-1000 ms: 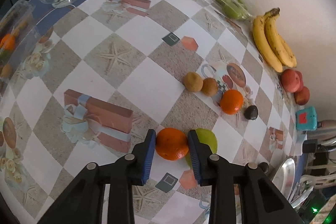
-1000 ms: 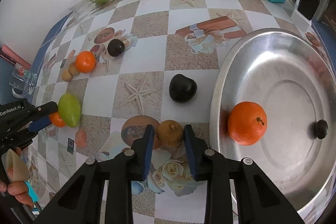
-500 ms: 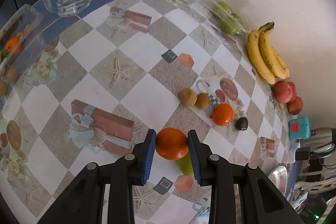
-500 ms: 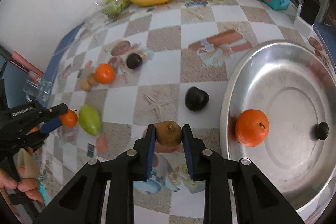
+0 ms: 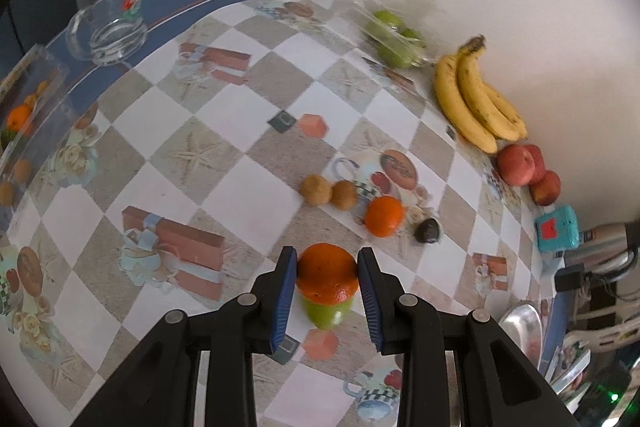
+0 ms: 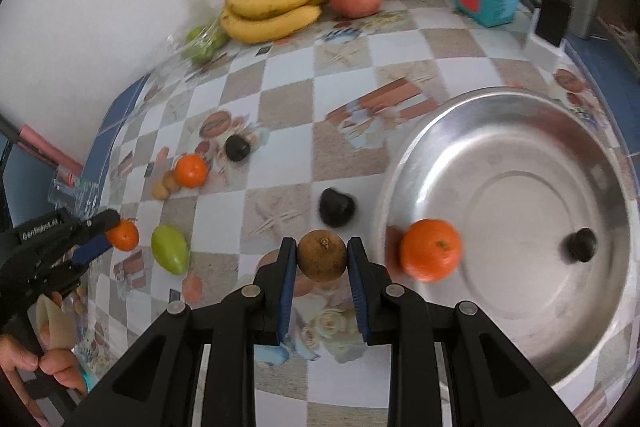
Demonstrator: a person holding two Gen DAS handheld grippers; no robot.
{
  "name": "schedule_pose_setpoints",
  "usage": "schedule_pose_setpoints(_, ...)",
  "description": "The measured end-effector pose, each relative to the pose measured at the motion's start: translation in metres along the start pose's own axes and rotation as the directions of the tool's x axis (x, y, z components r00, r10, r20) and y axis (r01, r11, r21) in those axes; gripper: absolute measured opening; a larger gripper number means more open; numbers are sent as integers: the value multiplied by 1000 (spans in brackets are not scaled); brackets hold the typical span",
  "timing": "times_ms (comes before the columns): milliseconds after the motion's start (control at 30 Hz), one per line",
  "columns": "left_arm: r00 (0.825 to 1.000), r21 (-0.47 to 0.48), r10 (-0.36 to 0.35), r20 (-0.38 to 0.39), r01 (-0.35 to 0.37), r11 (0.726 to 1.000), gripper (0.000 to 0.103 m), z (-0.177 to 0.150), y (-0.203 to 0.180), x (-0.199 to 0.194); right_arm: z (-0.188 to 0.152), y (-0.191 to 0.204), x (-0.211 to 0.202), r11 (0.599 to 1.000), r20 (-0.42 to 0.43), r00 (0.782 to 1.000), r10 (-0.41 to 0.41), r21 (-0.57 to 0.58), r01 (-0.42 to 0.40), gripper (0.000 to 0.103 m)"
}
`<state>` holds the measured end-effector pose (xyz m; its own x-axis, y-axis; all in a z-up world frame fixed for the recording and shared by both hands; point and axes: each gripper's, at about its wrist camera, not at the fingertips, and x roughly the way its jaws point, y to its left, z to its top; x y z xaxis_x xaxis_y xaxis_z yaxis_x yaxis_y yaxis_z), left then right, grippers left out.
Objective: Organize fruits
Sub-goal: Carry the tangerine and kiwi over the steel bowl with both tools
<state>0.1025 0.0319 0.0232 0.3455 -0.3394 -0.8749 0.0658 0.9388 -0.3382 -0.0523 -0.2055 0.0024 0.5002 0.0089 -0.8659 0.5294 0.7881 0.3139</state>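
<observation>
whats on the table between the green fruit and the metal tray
In the right wrist view, one dark fruit lies between the green fruit and the metal tray. The right gripper, holding a brown fruit, also hangs across that stretch.

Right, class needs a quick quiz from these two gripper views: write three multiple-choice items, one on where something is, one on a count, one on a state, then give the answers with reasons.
1. Where does the green mango lie?
A. in the metal basin
B. on the tablecloth near the left gripper
C. against the wall

2. How many oranges are inside the metal basin?
A. none
B. one
C. three

3. What is the right gripper doing?
A. closed on a brown fruit
B. open and empty
C. closed on a banana

Answers:
1 B, the mango rests on the patterned cloth beside the left gripper, outside the basin.
2 B, a single orange sits in the basin, with one small dark fruit.
3 A, both blue pads press the sides of the round brown fruit.
</observation>
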Motion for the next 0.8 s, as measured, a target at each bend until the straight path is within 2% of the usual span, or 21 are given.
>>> schedule_pose_setpoints(267,1000,113,-28,-11,29,993,33,-16,-39,-1,4,-40,-16,993,26,999,-47,111,44,27)
schedule_pose_setpoints(467,996,219,-66,-55,76,973,33,-37,-77,1,3,-75,-21,974,21,995,-94,211,87,27)
schedule_pose_setpoints(633,988,331,-104,-117,138,933,33,-65,-116,4,0,-103,-27,949,19,992,-126,294,115,27)
schedule_pose_setpoints(800,972,438,-128,-199,205,875,33,-103,-154,8,-3,-127,-33,923,20,990,-140,363,123,27)
